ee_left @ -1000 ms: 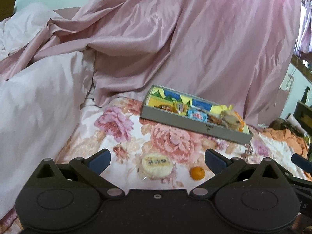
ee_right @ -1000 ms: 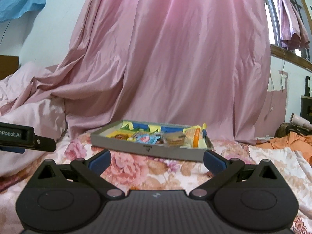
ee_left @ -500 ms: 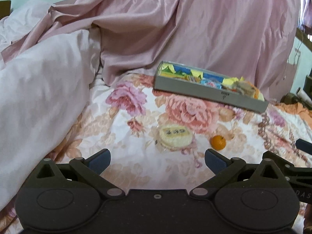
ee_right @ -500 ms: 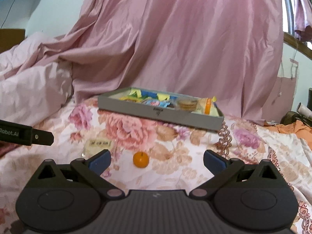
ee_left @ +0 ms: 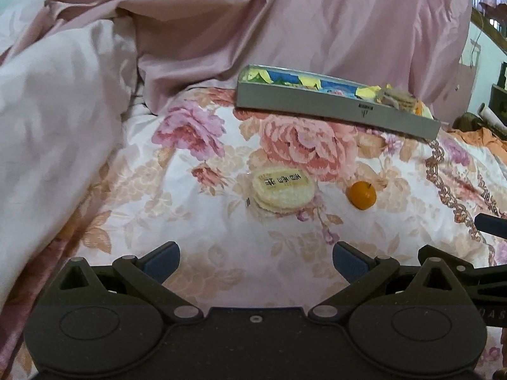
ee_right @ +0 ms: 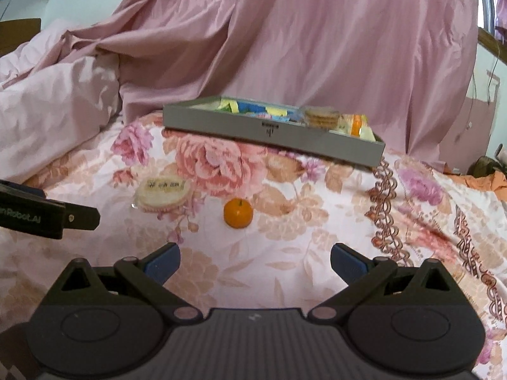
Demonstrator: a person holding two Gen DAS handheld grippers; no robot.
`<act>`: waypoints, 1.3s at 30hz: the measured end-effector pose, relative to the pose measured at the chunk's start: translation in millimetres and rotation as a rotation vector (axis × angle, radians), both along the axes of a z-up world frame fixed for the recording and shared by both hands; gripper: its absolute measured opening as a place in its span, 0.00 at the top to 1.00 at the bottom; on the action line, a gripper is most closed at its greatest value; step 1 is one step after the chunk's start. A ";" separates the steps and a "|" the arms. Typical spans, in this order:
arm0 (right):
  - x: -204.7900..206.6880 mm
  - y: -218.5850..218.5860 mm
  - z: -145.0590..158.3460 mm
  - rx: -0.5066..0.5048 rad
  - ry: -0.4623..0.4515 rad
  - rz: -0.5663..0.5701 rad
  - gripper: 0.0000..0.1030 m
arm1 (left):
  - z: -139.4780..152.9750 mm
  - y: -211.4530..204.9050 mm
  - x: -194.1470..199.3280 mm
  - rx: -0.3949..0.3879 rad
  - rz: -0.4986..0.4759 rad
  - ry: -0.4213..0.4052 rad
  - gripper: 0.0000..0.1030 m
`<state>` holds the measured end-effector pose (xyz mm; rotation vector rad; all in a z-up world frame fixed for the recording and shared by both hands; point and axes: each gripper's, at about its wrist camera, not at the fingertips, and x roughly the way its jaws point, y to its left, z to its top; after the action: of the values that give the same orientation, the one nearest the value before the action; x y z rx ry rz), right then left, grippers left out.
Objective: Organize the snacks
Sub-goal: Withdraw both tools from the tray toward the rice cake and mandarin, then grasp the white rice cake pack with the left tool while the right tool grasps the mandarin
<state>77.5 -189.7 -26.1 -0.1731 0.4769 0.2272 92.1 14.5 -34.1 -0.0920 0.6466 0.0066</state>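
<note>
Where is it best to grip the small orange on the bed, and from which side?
Probably across the orange's round middle, from above. It sits alone on the bedspread, stem up, apart from the wrapped cake. The open right gripper is nearest.

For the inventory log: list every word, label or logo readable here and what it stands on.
"nRobot.AI", start cut off: side of the left hand-held gripper.
"AS", cut off: right hand-held gripper, at the frame edge.
Dark characters on the wrapped round cracker: too blurred to read.
Small dark logo on the grey tray: too small to read.
</note>
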 end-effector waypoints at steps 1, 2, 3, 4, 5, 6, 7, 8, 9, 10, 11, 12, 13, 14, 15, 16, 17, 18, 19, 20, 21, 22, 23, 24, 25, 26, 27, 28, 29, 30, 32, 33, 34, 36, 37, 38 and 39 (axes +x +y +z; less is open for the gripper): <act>1.6 0.2 -2.1 -0.002 0.006 -0.001 0.00 | -2.2 0.1 2.2 0.001 -0.003 0.002 0.01; 3.3 0.2 -4.4 -0.006 0.012 -0.001 0.00 | -4.5 0.3 4.3 0.002 -0.007 0.005 0.01; 4.9 0.5 -6.2 -0.008 0.018 -0.001 0.00 | -6.3 0.6 6.0 0.003 -0.010 0.008 0.01; 6.6 0.8 -8.5 -0.011 0.025 0.000 0.00 | -7.9 1.2 7.5 0.005 -0.011 0.010 0.01; 8.1 1.2 -10.4 -0.012 0.031 0.000 0.00 | -9.7 1.9 9.1 0.006 -0.012 0.012 0.01; 9.6 1.5 -12.3 -0.012 0.036 0.000 0.00 | -10.9 2.9 10.4 0.006 -0.012 0.013 0.01; 10.9 1.8 -14.0 -0.011 0.041 0.000 0.00 | -12.2 4.1 12.3 0.006 -0.012 0.013 0.01; 12.4 2.0 -15.7 -0.010 0.044 0.000 0.00 | -13.7 5.1 14.5 0.006 -0.011 0.013 0.01; 14.0 2.2 -17.2 -0.010 0.046 0.000 0.00 | -15.0 5.9 16.8 0.004 -0.010 0.015 0.01; 15.6 2.8 -18.7 -0.011 0.049 -0.001 0.00 | -16.7 6.5 19.9 0.001 -0.009 0.019 0.01; 17.8 3.2 -20.2 -0.011 0.052 -0.004 0.00 | -18.4 7.0 23.6 -0.004 -0.007 0.025 0.01; 20.3 3.3 -21.7 -0.010 0.055 -0.006 0.00 | -19.8 7.5 26.5 -0.009 -0.004 0.027 0.01; 22.6 3.4 -23.1 -0.007 0.059 -0.007 0.00 | -20.9 8.0 29.5 -0.016 -0.002 0.028 0.01; 25.1 3.1 -24.5 -0.005 0.061 -0.009 0.00 | -21.9 8.1 32.9 -0.021 -0.003 0.028 0.01; 27.3 2.6 -26.1 -0.005 0.063 -0.012 0.00 | -22.5 7.9 35.7 -0.023 -0.006 0.028 0.01; 29.6 2.3 -27.5 -0.005 0.066 -0.016 0.00 | -23.0 7.4 38.5 -0.025 -0.010 0.027 0.01; 31.8 1.8 -28.9 -0.003 0.066 -0.018 0.00 | -23.4 7.0 41.8 -0.026 -0.015 0.026 0.01; 33.6 1.4 -30.0 -0.002 0.066 -0.019 0.00 | -24.0 6.8 44.6 -0.027 -0.019 0.024 0.01; 35.7 1.0 -31.2 -0.001 0.066 -0.020 0.00 | -24.2 6.5 47.6 -0.028 -0.020 0.021 0.01; 37.1 0.9 -31.9 -0.001 0.063 -0.020 0.00 | -24.7 6.3 51.1 -0.030 -0.023 0.020 0.01; 38.7 1.1 -32.9 -0.003 0.059 -0.021 0.00 | -25.1 6.2 54.3 -0.032 -0.025 0.019 0.01; 40.2 1.7 -33.8 -0.006 0.051 -0.021 0.00 | -25.8 6.4 58.0 -0.035 -0.025 0.017 0.01; 41.4 2.0 -34.7 -0.011 0.040 -0.021 0.00 | -26.2 6.7 61.7 -0.040 -0.023 0.016 0.01; 42.2 2.2 -35.3 -0.014 0.029 -0.021 0.00 | -26.6 6.9 64.4 -0.045 -0.022 0.014 0.01; 42.8 2.5 -35.9 -0.019 0.019 -0.021 0.00 | -27.0 7.4 68.2 -0.052 -0.020 0.010 0.01; 43.4 3.1 -36.1 -0.021 0.014 -0.020 0.00 | -27.4 7.7 71.2 -0.058 -0.020 0.006 0.01; 44.3 3.0 -36.4 -0.021 0.008 -0.017 0.00 | -27.8 7.8 74.7 -0.064 -0.021 0.002 0.01; 45.7 2.9 -36.7 -0.021 0.005 -0.014 0.00 | -28.3 7.4 77.9 -0.068 -0.023 0.000 0.01; 47.1 3.1 -36.7 -0.021 0.003 -0.011 0.00 | -28.4 6.8 81.6 -0.070 -0.027 -0.003 0.01; 48.9 3.4 -37.0 -0.022 0.001 -0.008 0.00 | -28.6 6.0 84.7 -0.071 -0.032 -0.006 0.01; 53.4 4.0 -37.5 -0.026 0.002 0.004 0.00 | -28.4 4.2 90.7 -0.071 -0.053 -0.012 0.01; 55.8 4.5 -37.9 -0.027 0.006 0.009 0.00 | -28.4 3.5 93.1 -0.070 -0.070 -0.009 0.01; 58.2 5.3 -38.6 -0.029 0.010 0.014 0.00 | -28.5 2.3 95.7 -0.068 -0.092 -0.006 0.01; 62.1 7.0 -40.2 -0.034 0.019 0.021 0.00 | -29.0 0.2 100.6 -0.063 -0.127 -0.001 0.01; 64.2 8.0 -40.8 -0.037 0.021 0.027 0.00 | -29.2 -0.8 101.9 -0.060 -0.140 -0.003 0.01; 65.9 9.2 -41.5 -0.040 0.023 0.035 0.00 | -29.6 -2.0 103.3 -0.055 -0.153 -0.005 0.01; 67.9 10.6 -42.0 -0.044 0.025 0.042 0.00 | -30.1 -2.9 104.4 -0.049 -0.163 -0.005 0.01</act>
<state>145.4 -179.1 -68.1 -0.2240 0.5036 0.2602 196.5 11.6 -64.2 -0.0865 0.6478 -0.1672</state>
